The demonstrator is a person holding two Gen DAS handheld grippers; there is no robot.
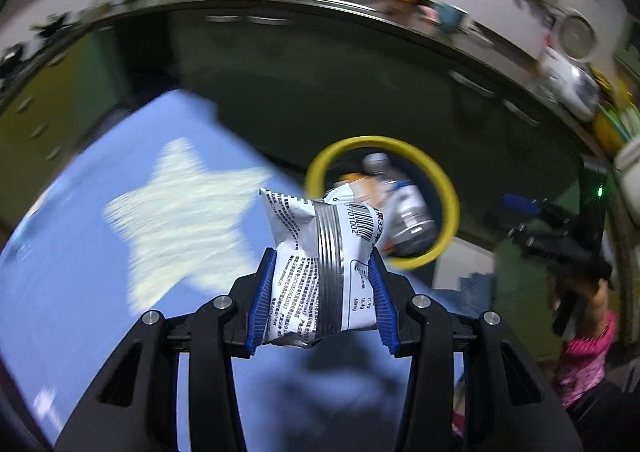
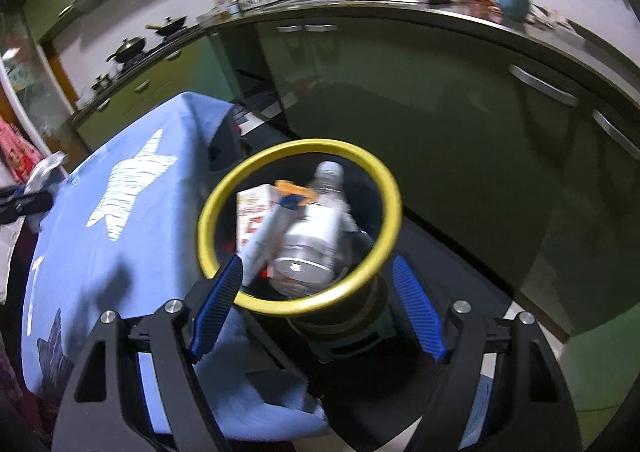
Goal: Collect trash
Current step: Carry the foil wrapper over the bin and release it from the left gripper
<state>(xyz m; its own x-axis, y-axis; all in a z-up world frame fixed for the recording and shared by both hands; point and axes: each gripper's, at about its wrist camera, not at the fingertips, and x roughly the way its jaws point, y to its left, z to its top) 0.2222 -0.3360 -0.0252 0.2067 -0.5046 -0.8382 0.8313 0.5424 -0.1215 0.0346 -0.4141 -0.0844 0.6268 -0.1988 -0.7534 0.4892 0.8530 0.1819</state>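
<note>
Left gripper (image 1: pixel 322 288): closed on one silver snack packet (image 1: pixel 320 252), the blue pads pressing its two sides; the packet stands roughly upright between the fingers, its long axis running up and away from the camera, printed back and barcode facing the lens.
Right gripper (image 2: pixel 316 308): jaws wide apart, nothing between the pads; it hangs directly over the bin's near rim.
Key relation: seen from the left wrist, the yellow-rimmed bin (image 1: pixel 448 188) lies ahead and slightly to the right of the held packet, whose top corner overlaps the rim in that view; the packet appears not yet over the opening. Judged, the packet must travel forward and a little right before release.
Nearer hand: the right gripper is closer to the bin but empty; the left carries the load.
Blue cloth (image 1: pixel 100 272): covers the surface below and left of the packet, with a white star print; the bin stands just beside its edge.
Bin contents, right wrist view: one clear plastic bottle (image 2: pixel 316 236), one red-and-white carton (image 2: pixel 250 220), one pale tube-like item (image 2: pixel 266 232) with a blue and orange end.
Count: two grippers, one packet, one bin, three items visible inside.
Background: kitchen counter (image 2: pixel 400 8) and green cabinets, well apart; blurred in the left view.
</note>
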